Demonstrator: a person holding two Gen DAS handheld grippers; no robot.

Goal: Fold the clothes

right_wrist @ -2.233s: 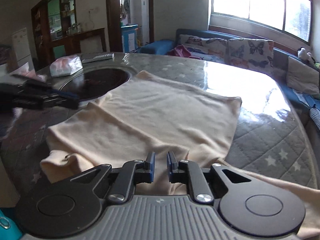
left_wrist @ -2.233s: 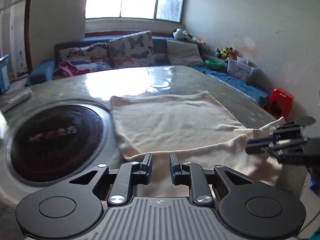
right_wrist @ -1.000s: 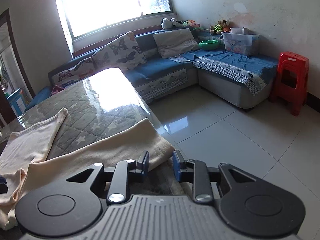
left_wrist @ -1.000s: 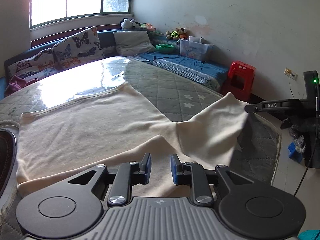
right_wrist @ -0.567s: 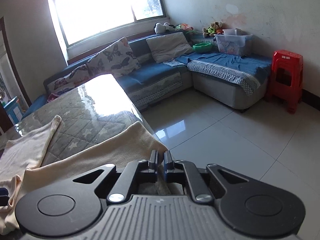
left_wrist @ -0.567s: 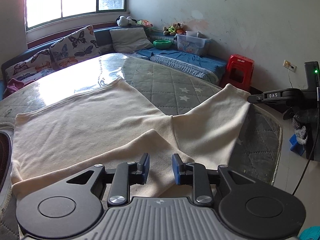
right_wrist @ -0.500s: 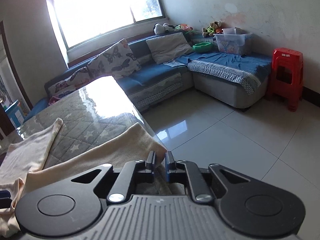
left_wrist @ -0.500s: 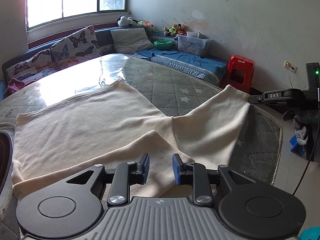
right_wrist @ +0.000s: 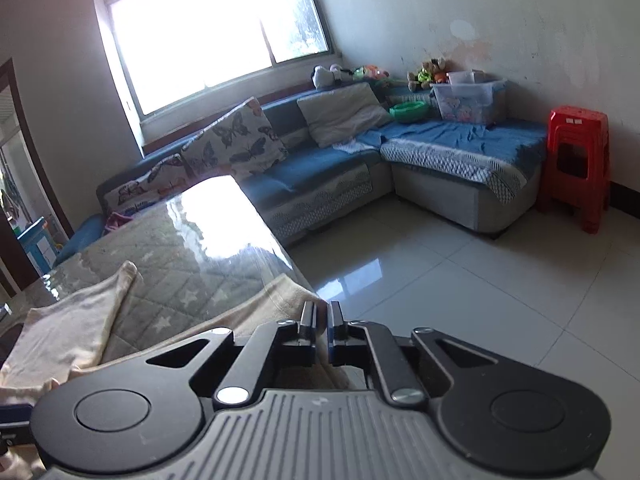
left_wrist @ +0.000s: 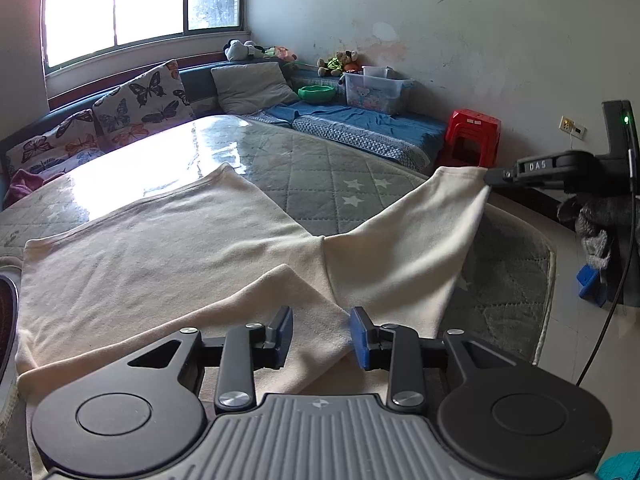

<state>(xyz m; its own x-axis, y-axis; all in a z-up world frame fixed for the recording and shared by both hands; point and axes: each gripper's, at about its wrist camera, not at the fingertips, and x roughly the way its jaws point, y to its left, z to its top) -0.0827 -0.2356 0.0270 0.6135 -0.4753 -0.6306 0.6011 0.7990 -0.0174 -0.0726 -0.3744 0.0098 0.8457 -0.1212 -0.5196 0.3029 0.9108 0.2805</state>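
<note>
A cream garment (left_wrist: 160, 256) lies spread on the quilted grey table cover (left_wrist: 320, 172). Its sleeve (left_wrist: 412, 240) stretches out to the right. My right gripper (left_wrist: 490, 180) is shut on the sleeve's end and holds it lifted near the table's right edge. In the right wrist view the fingers (right_wrist: 321, 320) pinch the cream sleeve (right_wrist: 256, 312). My left gripper (left_wrist: 321, 336) is open, its jaws standing either side of a folded cream corner (left_wrist: 296, 292) at the garment's near edge.
A dark round inset (left_wrist: 6, 320) sits at the table's left edge. A blue corner sofa (right_wrist: 328, 172) with butterfly cushions runs behind the table. A red stool (right_wrist: 576, 160) stands on the tiled floor (right_wrist: 460, 280) to the right.
My right gripper has shut on the sleeve end and lifted it slightly. My left gripper has opened a little wider over the near cream corner.
</note>
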